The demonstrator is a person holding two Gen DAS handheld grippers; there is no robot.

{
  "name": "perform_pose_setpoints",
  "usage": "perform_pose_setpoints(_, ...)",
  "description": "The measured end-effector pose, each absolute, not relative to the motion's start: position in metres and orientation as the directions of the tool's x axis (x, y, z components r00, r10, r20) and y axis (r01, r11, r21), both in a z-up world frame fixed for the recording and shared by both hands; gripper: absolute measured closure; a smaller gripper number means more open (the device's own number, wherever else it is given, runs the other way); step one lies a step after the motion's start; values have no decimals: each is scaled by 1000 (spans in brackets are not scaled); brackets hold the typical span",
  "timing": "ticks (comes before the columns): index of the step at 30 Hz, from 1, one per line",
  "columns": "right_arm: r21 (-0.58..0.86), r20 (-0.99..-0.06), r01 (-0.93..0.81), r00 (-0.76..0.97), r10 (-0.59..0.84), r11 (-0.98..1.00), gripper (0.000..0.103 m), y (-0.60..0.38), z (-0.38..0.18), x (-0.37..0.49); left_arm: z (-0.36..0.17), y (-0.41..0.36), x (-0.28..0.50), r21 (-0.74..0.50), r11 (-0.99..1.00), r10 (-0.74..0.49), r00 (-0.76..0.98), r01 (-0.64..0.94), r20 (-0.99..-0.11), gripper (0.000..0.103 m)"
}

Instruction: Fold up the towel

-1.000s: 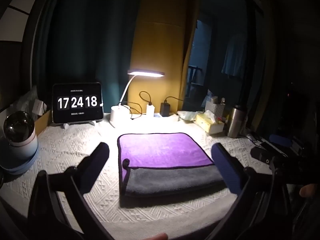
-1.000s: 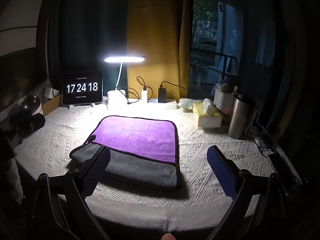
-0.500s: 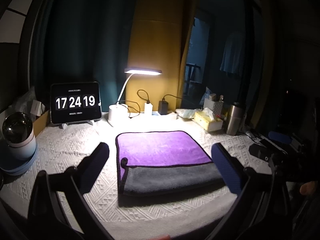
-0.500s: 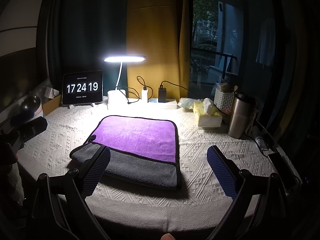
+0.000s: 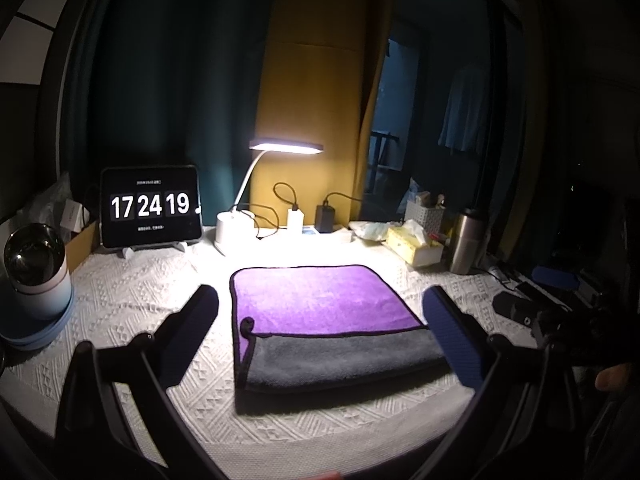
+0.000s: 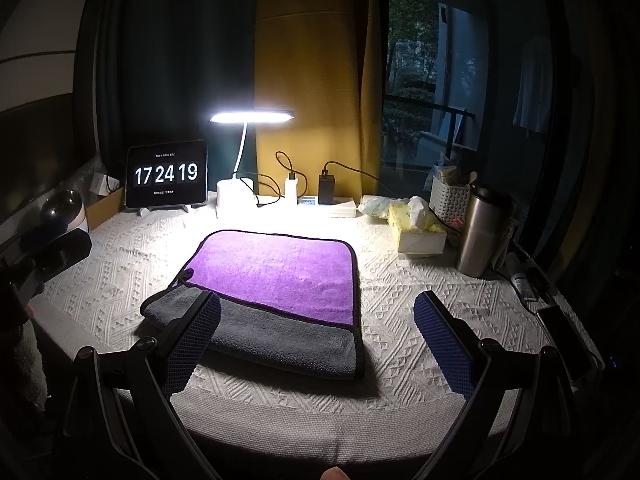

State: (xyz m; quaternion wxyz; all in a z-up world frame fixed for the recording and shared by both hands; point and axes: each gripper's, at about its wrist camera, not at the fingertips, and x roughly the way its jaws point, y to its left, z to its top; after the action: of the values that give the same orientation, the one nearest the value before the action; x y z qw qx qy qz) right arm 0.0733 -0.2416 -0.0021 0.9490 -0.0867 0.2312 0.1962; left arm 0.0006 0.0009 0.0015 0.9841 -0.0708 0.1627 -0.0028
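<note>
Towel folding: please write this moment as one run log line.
towel: near edge folded over, grey side up | left gripper: open, empty | right gripper: open, empty | both above table

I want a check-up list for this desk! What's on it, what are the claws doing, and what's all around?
Surface: white knitted table cover, lit by the desk lamp.
Job's things: purple towel, near edge folded over, grey side up.
Clutter: clock tablet, tissue box, steel flask, white basket, round speaker.
Grippers: left claw open, empty; right claw open, empty; both off the towel.
Cables: charger leads by the power strip.
Surroundings: dark and yellow curtains, window.
</note>
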Motion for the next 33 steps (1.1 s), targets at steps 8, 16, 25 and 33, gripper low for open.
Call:
perform_pose_setpoints(8,-74,-474,-413,815,332,908,4,-242,-2,73,2,0,-1,-143,990,-30,949,-17,-315,0)
perform_pose_setpoints(16,-74,-474,-413,816,332,908,4,-241,-2,73,3,-1,-1,-145,989,-33,950,-13,-309,0)
perform_pose_setpoints(25,-75,-473,-413,816,332,908,4,-241,-2,73,2,-2,-1,-148,989,-35,950,-12,-309,0)
perform_pose_setpoints(33,-75,-474,-413,816,332,908,4,-241,-2,73,1,-1,-2,-150,989,-36,951,-11,-307,0)
